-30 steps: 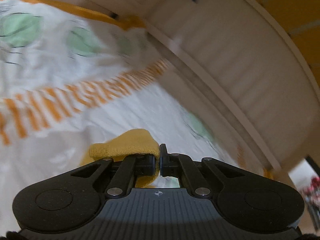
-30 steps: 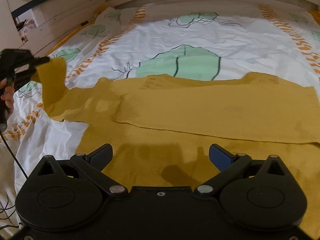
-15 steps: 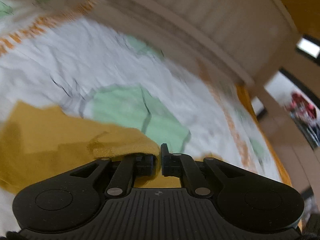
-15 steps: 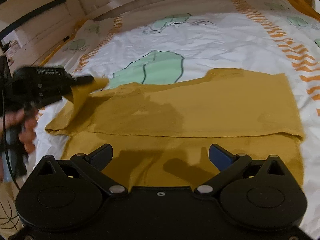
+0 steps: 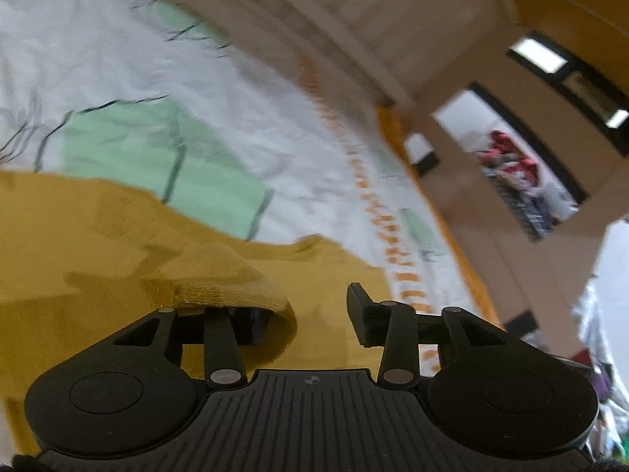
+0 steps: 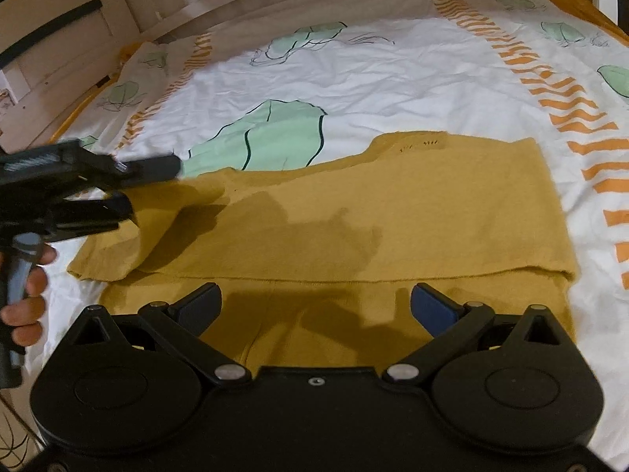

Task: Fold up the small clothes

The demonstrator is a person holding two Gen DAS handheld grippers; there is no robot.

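Left wrist view shows the left gripper [image 5: 310, 314] with its jaws parted: they have just been opening, and the mustard sleeve cuff [image 5: 232, 289] they carried now lies loosely over the left-hand finger instead of being pinched. No pad presses on it, which fits a release after laying the sleeve across the body of the garment. The right gripper [image 6: 314, 306] hangs with its jaws wide apart and nothing between them, low over the near edge of the mustard garment [image 6: 393, 212], probably waiting its turn for the next fold.

Outward from the fingers, the garment lies spread on the bedsheet [image 6: 393, 63], white with green leaf shapes and orange stripes. Its far half is already doubled toward the near side, leaving a straight fold line across the cloth. In the right wrist view the person's hand [image 6: 23, 295] grips the left tool's handle at the left edge of the garment.

A second ago the left jaws were clamped on the cuff and held it raised, out beyond the garment's left side; now the sleeve has been brought in over the cloth and let go.
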